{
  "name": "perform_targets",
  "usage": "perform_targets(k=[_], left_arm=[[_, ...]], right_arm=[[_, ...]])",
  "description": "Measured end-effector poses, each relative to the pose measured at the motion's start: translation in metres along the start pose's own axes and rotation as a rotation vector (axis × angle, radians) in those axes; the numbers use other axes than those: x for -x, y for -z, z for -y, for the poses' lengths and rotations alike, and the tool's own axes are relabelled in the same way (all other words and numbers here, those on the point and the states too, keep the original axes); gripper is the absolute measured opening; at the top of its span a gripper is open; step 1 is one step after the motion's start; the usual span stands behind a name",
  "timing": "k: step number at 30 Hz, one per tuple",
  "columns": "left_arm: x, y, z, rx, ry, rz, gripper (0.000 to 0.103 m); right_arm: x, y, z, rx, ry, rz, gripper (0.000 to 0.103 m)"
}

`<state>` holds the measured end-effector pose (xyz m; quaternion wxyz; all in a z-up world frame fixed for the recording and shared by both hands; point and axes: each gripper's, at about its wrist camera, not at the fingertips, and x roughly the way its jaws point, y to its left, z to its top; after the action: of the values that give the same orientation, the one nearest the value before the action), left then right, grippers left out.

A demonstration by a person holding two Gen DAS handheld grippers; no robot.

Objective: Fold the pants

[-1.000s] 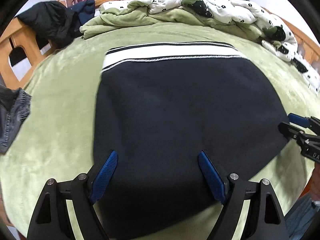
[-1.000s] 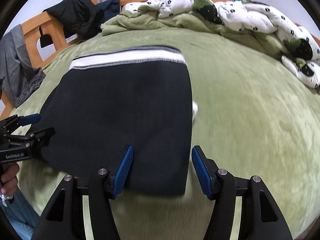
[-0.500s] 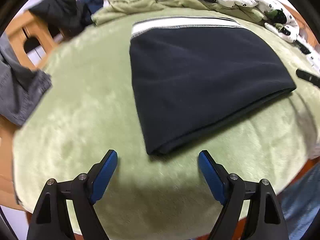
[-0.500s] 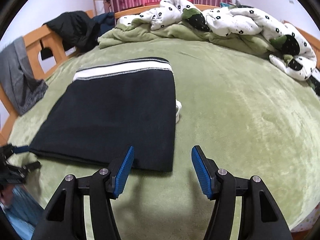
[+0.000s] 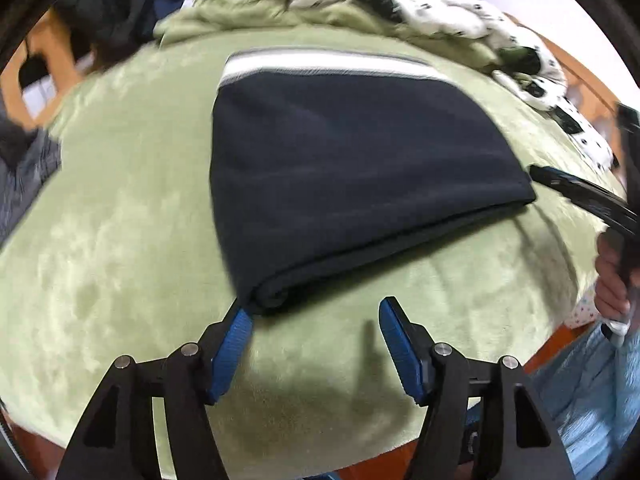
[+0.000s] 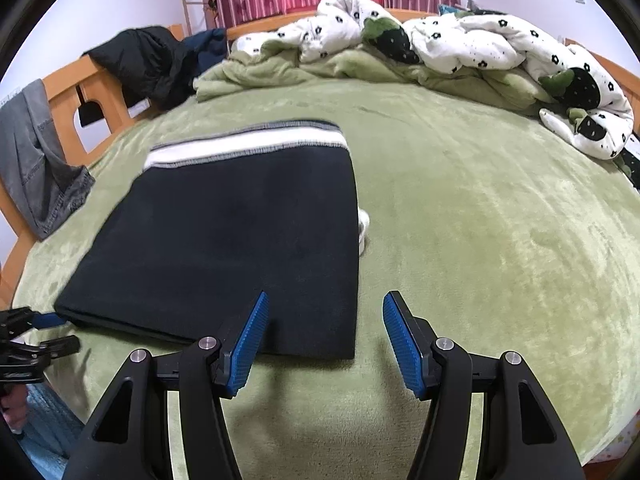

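One pair of dark navy pants (image 6: 236, 236), folded into a flat rectangle, is lying on the green bed (image 6: 480, 220); all places below are given relative to the pants. One white-and-grey striped waistband (image 6: 244, 146) is forming their far edge. One small white bit (image 6: 363, 230) is peeking out at their right edge; cannot tell what it is.

Two tongs counted. Left tongs (image 5: 314, 330) are standing wide, holding nothing, at the near left corner of the pants; the left blue pad (image 5: 232, 344) is sitting just beside, perhaps touching, the folded corner. Right tongs (image 6: 325, 338) are also spread wide and empty, straddling the near right corner; the left pad is over the cloth, the right pad over bare bed.

Beyond the waistband: one rumpled white quilt (image 6: 460, 44) with black flower print, one bunched green blanket (image 6: 280, 70). Far left of the pants: one black jacket (image 6: 148, 60) and one grey garment (image 6: 36, 152), both draped on the wooden bed frame (image 6: 92, 92).
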<state>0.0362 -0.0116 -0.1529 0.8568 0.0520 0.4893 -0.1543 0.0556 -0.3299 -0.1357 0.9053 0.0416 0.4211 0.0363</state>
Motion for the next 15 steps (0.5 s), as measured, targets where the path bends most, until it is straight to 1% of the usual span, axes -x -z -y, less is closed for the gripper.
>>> perform_targets(k=[2,4,7,11,13,15], left_arm=[[0.008,-0.003,0.000,-0.002,0.033,0.028,0.063],[0.014,-0.004,-0.003,0.016,0.052,0.037,0.063],[0.025,-0.002,-0.011,0.063,0.093,0.076,0.063],[0.034,-0.008,-0.013,0.076,0.087,0.153,0.063],[0.032,-0.020,-0.010,0.076,0.079,0.167,0.063],[0.027,-0.033,-0.006,0.075,0.056,0.186,0.063]], right_arm=[[-0.008,0.002,-0.002,0.006,0.012,-0.026,0.060],[-0.013,0.002,-0.005,0.013,0.022,-0.050,0.058],[-0.007,0.000,-0.006,0.014,0.018,-0.025,0.058],[0.000,-0.003,-0.007,0.033,0.035,0.018,0.058],[-0.002,-0.004,-0.007,0.032,0.035,0.020,0.058],[-0.005,-0.007,-0.008,0.028,0.032,0.020,0.058]])
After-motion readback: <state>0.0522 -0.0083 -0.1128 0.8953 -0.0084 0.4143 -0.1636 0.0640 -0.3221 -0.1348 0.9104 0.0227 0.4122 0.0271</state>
